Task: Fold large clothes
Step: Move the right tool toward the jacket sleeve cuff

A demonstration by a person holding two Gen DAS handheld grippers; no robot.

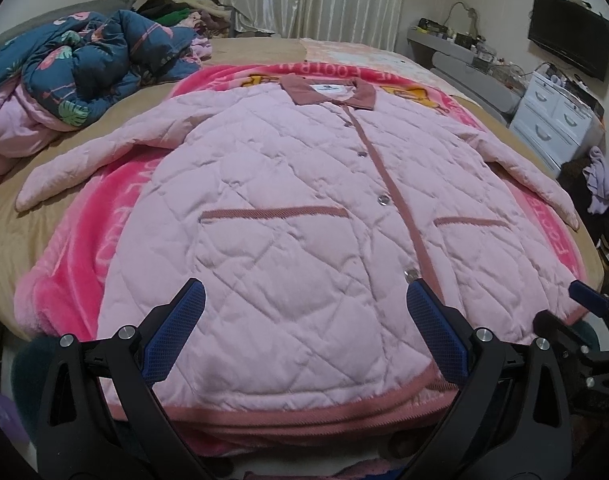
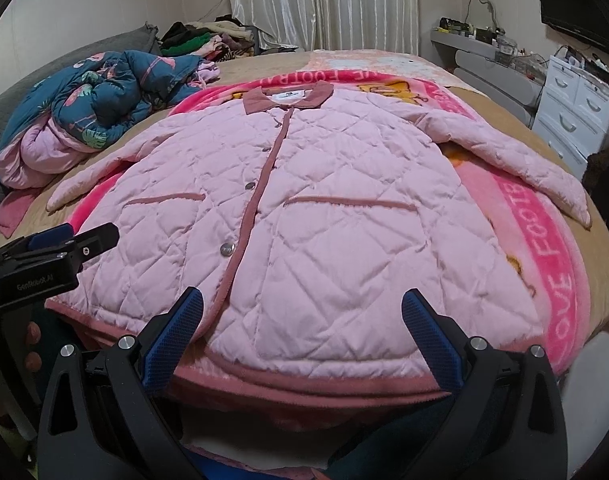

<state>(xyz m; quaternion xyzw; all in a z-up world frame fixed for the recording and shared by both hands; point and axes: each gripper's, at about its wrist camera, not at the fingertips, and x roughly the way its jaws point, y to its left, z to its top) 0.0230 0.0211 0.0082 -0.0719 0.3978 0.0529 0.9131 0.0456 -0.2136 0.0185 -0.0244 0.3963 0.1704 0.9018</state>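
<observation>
**Padded jacket spread out, nothing gripped yet**

The pink quilted jacket lies flat, buttoned, front up on a pink blanket on the bed, sleeves out. Left gripper and right gripper hover at the hem, jaws spread wide and empty. It looks soft, puffy and springy; a sleeve cuff or a shoulder seems the best hold.

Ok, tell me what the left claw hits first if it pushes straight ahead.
Most likely the pink quilted jacket: the open left claw points over its hem toward the front panel. How high it sits above the cloth is unclear.
</observation>
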